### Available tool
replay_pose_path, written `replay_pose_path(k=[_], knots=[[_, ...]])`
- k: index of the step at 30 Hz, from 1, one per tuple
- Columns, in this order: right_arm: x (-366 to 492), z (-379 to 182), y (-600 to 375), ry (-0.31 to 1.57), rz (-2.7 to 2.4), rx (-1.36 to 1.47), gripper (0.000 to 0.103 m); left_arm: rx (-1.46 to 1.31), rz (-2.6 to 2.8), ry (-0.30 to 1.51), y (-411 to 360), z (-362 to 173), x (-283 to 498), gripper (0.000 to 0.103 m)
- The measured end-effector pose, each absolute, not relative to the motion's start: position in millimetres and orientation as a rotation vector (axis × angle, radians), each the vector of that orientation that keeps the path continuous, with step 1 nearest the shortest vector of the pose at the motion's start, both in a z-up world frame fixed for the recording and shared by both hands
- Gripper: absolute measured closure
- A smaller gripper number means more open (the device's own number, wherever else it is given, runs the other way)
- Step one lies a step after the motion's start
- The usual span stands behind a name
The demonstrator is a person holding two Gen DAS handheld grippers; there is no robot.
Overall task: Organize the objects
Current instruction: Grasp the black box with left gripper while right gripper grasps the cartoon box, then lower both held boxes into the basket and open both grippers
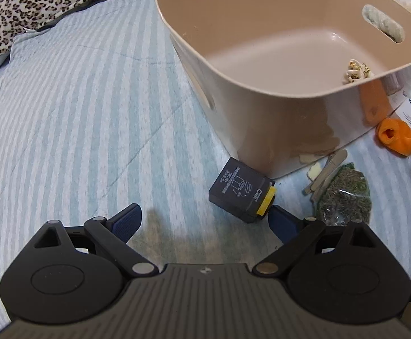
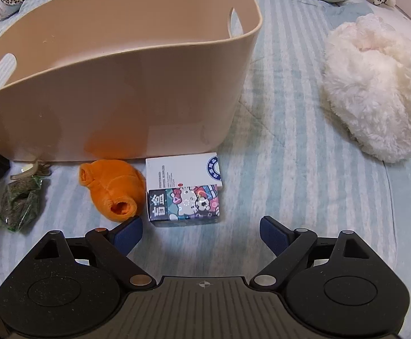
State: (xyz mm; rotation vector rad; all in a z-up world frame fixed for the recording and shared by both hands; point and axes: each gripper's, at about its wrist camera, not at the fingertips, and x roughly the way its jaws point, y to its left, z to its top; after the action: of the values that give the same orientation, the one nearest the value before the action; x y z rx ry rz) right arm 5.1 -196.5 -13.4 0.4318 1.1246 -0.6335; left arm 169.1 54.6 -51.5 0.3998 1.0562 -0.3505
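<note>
Left wrist view: a leopard-print fabric (image 1: pixel 21 8) lies upper left on the bed (image 1: pixel 78 113), whose quilt is soft, striped pale blue and white. The left tool (image 1: pixel 205 217) hangs released at the bottom, jaws wide. A dark box (image 1: pixel 240 195) with a yellow end lies just ahead, long axis pointing lower right, near the smooth beige plastic bin (image 1: pixel 261 130). A crumpled speckled scrap (image 1: pixel 358 69) sits inside the bin.

Right wrist view: a clear bag of greenish dried bits (image 2: pixel 21 203) lies at left, then an orange plush piece (image 2: pixel 112 189), then a glossy cartoon-print box (image 2: pixel 184 203) lying flat against a white box (image 2: pixel 182 169). The right tool (image 2: pixel 201 233) is released too. A fluffy white plush (image 2: pixel 374 90) fills the right.
</note>
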Motion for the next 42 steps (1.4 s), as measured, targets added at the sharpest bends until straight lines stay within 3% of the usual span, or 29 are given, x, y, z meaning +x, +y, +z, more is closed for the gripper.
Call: replay_pose_path(k=[3,6,7,10,11,15,28,42], knots=[[8,-16,-196,1.123,-0.638,0.411,0.013,0.38,-0.365,1.065,54,-55,175,0.01],[8,-18,-196,1.121,-0.621,0.431,0.023,0.351,-0.385,1.081,54,-58,178,0.023],[7,-17,-196,1.111,-0.618,0.443,0.025,0.34,-0.393,1.084,54,-58,178,0.029],[4,-13,-196,1.083,-0.617,0.453,0.046,0.328,-0.427,1.071,54,-56,176,0.054],[2,-12,-196,1.077,-0.616,0.461,0.052,0.327,-0.43,1.069,54,-55,175,0.053],[-5,-8,-192,1.066,-0.607,0.476,0.056,0.321,-0.423,1.064,57,-53,173,0.054],[-37,29,-179,0.939,-0.616,0.499,0.056,0.292,-0.389,0.984,67,-18,148,0.054],[-46,102,-174,0.708,-0.61,0.418,0.056,0.256,-0.401,0.785,70,57,122,0.054]])
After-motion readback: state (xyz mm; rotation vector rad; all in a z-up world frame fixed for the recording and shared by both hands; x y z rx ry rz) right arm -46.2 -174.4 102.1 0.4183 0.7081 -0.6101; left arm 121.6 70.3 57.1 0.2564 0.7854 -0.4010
